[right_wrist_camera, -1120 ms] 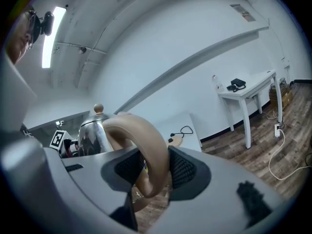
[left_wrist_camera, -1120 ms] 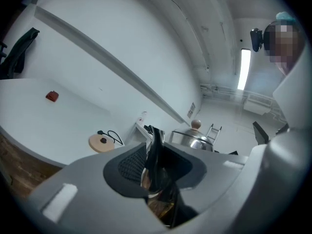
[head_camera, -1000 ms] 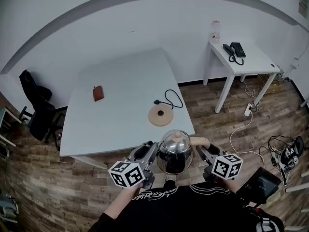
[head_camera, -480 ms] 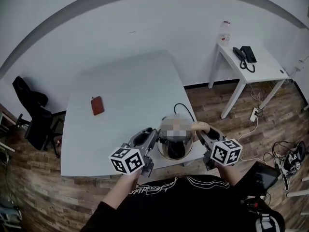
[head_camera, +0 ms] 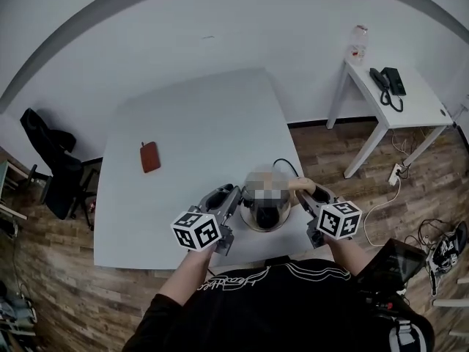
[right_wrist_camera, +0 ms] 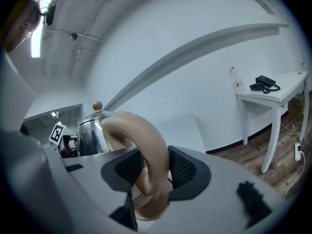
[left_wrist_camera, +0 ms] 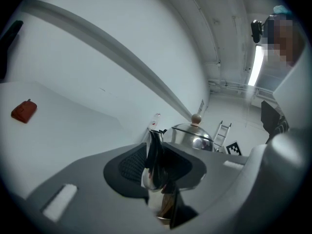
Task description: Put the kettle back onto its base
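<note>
A shiny steel kettle (head_camera: pixel 265 215) with a tan handle hangs between both grippers, above the near right part of the white table (head_camera: pixel 190 123). My left gripper (head_camera: pixel 233 196) is shut on the kettle's spout (left_wrist_camera: pixel 155 160), and the lid knob (left_wrist_camera: pixel 196 118) shows beyond it. My right gripper (head_camera: pixel 306 194) is shut on the tan handle (right_wrist_camera: pixel 146 160), with the steel body (right_wrist_camera: pixel 95 130) to its left. The base is hidden under the kettle. Only its black cord (head_camera: pixel 284 166) shows, just past the kettle.
A red wallet (head_camera: pixel 149 156) lies on the table's left half. A small white side table (head_camera: pixel 410 108) at the right carries a black phone (head_camera: pixel 388 83) and a bottle (head_camera: pixel 357 44). A chair with dark clothing (head_camera: pixel 51 152) stands at left. Cables lie on the floor at right.
Both grippers carried the kettle forward from off the table's front edge to above its near right part. The round base, visible earlier, is now covered by the kettle.
</note>
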Tool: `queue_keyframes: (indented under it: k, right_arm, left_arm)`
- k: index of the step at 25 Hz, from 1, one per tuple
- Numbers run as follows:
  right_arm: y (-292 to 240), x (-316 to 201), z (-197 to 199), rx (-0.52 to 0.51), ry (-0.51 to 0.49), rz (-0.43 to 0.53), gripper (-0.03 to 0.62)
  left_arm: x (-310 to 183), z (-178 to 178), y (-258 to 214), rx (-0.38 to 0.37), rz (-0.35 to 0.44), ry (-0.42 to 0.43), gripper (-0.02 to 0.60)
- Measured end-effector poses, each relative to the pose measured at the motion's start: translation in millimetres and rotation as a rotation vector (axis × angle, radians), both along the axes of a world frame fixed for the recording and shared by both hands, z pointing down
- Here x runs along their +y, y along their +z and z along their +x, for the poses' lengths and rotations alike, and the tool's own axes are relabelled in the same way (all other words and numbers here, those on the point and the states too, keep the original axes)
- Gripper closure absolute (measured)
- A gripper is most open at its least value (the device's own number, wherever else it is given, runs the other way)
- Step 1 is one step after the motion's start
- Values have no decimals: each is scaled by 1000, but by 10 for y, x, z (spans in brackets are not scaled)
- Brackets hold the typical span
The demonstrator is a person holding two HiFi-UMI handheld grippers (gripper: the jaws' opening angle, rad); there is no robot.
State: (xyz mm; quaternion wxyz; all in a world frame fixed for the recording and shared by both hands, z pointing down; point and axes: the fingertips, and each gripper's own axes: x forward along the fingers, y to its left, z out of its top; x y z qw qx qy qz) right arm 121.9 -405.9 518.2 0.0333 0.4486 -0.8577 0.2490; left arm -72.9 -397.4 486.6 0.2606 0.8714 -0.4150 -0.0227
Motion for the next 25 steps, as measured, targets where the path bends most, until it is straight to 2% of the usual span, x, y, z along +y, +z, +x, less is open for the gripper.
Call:
queue_keyframes:
  k: [7, 14, 25]
  right_arm:
    - [255, -175, 38, 25, -26, -30, 442]
    - [448, -207, 16, 26, 2, -31, 442]
    - [646, -187, -11, 54, 26, -46, 444]
  left_arm:
    - [-99, 45, 277, -4, -18, -6, 485]
    - [-122, 20, 456, -18, -29, -16, 485]
    - [-92, -1, 606, -50, 7, -19, 486]
